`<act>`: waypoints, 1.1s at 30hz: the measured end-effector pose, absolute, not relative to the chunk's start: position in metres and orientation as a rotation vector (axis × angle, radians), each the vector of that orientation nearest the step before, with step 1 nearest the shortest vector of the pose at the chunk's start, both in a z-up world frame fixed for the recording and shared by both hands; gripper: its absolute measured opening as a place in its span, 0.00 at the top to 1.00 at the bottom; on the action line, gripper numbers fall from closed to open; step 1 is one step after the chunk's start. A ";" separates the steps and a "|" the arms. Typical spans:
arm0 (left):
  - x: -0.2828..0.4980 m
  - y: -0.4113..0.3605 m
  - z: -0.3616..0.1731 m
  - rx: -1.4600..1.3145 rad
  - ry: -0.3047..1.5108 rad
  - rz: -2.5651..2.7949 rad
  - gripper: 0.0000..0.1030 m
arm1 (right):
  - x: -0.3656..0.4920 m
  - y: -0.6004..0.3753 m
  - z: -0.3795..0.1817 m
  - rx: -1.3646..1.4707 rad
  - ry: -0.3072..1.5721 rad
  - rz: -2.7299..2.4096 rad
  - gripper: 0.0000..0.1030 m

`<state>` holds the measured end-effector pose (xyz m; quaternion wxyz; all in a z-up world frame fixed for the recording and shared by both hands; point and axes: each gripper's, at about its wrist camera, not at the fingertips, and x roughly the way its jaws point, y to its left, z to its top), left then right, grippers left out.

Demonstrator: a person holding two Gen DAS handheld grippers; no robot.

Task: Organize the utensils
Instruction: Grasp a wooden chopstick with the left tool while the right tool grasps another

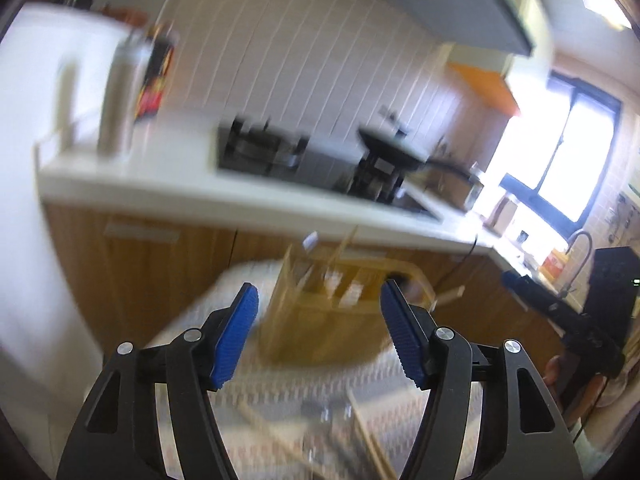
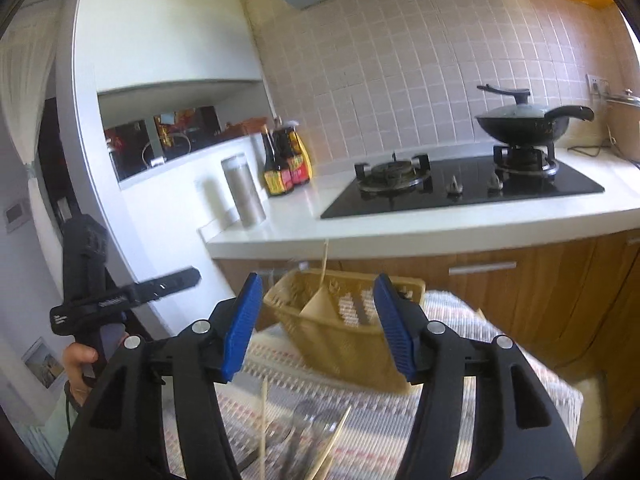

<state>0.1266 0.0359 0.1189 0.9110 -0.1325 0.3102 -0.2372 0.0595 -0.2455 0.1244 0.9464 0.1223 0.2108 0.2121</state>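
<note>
both claws stood spread with nothing between the pads: the left gripper (image 1: 318, 332) and the right gripper (image 2: 316, 324) each faced the yellow basket (image 2: 344, 340), which sat on the patterned mat (image 2: 460, 400) below the white counter (image 2: 400, 228). neither touched the basket.

judgement on the step: both hands looked empty and free to fetch the next piece. the loose chopsticks (image 2: 263, 420) and the metal utensils (image 2: 308, 416) lay on the mat near the camera, low between the right gripper's fingers. for a clean pick, i would tip the claw down over one stick, line the pads across its shaft rather than along it, and close near the middle so it does not swing. thin sticks on woven cloth may roll or slide out; taking one at a time seemed safer. the left view was badly smeared, so fine aim from it would be poor.

look of the basket: pale yellow plastic, perforated walls, open top, inner dividers. a few wooden chopsticks stood in it, leaning, one rising above the rim toward the counter edge. whether spoons were inside could not be told.

a person's hand (image 2: 80, 364) gripped the left tool's handle at the left edge of the right view.
</note>
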 end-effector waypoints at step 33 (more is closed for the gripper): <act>0.152 -0.018 -0.036 -0.143 1.214 -0.329 0.64 | 0.041 -0.138 -0.064 -0.053 1.374 0.326 0.86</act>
